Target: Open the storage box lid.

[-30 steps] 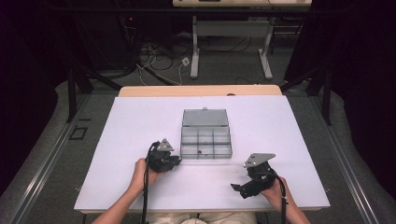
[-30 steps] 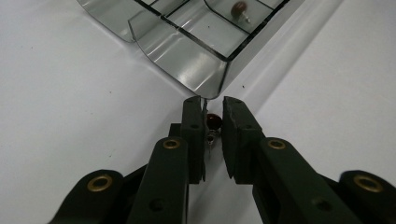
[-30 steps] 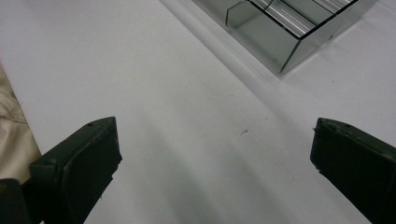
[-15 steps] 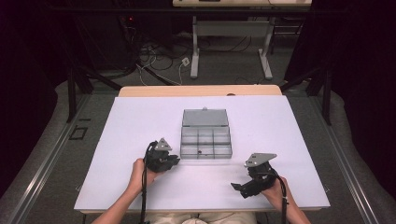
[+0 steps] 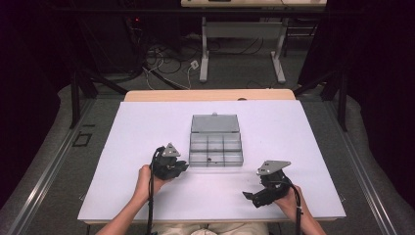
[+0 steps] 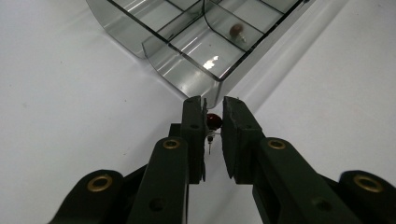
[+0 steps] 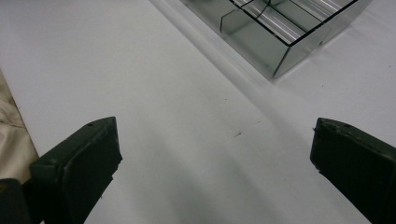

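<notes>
A clear plastic compartment box (image 5: 215,142) with its lid folded back lies mid-table. My left gripper (image 5: 181,168) sits just off the box's near left corner (image 6: 212,91), shut on a small dark red bead with a thin metal pin (image 6: 214,120), held just above the white surface. A similar small brownish piece (image 6: 236,30) rests in a near compartment. My right gripper (image 5: 257,195) lies low over the table to the box's right and nearer the front edge. Its jaws (image 7: 215,140) are open wide with only bare tabletop between them.
The white tabletop (image 5: 303,147) spreads wide on both sides of the box. A wooden strip (image 5: 210,95) runs along its far edge. Beyond that are a dark floor, cables and a desk frame (image 5: 242,34). A cable trails from each gripper toward the person.
</notes>
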Action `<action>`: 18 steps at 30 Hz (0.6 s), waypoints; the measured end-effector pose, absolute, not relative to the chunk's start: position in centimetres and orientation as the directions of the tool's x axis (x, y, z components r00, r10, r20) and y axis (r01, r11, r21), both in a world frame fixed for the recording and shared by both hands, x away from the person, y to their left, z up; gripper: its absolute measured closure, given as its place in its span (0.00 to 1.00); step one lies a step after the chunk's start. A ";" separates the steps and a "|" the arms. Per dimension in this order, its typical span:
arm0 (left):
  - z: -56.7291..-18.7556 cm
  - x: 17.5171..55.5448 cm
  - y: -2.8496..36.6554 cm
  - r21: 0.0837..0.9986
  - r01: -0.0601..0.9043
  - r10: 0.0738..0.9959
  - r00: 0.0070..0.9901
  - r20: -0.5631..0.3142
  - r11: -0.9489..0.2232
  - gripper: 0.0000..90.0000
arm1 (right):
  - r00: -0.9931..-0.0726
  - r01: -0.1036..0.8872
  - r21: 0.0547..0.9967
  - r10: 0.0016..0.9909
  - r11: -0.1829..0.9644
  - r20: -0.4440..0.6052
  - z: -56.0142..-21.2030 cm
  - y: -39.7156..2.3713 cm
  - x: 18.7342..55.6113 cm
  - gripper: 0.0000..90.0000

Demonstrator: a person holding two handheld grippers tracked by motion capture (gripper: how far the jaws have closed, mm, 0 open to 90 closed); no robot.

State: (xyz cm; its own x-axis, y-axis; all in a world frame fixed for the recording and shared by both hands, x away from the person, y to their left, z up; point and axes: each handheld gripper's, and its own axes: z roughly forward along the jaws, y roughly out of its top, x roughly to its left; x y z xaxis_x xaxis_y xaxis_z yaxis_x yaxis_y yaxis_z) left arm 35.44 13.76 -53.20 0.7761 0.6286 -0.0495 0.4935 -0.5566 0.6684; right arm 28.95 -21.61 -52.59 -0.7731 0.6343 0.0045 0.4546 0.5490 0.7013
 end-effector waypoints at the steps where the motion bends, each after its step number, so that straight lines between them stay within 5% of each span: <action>1: -53.1 35.5 13.8 0.669 0.489 0.627 0.778 -0.044 -0.559 0.88 | -0.771 0.457 0.701 0.636 0.547 0.006 -52.6 -21.6 28.9 0.01; 18: -51.4 35.6 12.7 0.695 0.454 0.618 0.786 -0.018 -0.558 0.88 | -0.771 0.456 0.706 0.637 0.542 0.009 -52.6 -21.8 29.0 0.01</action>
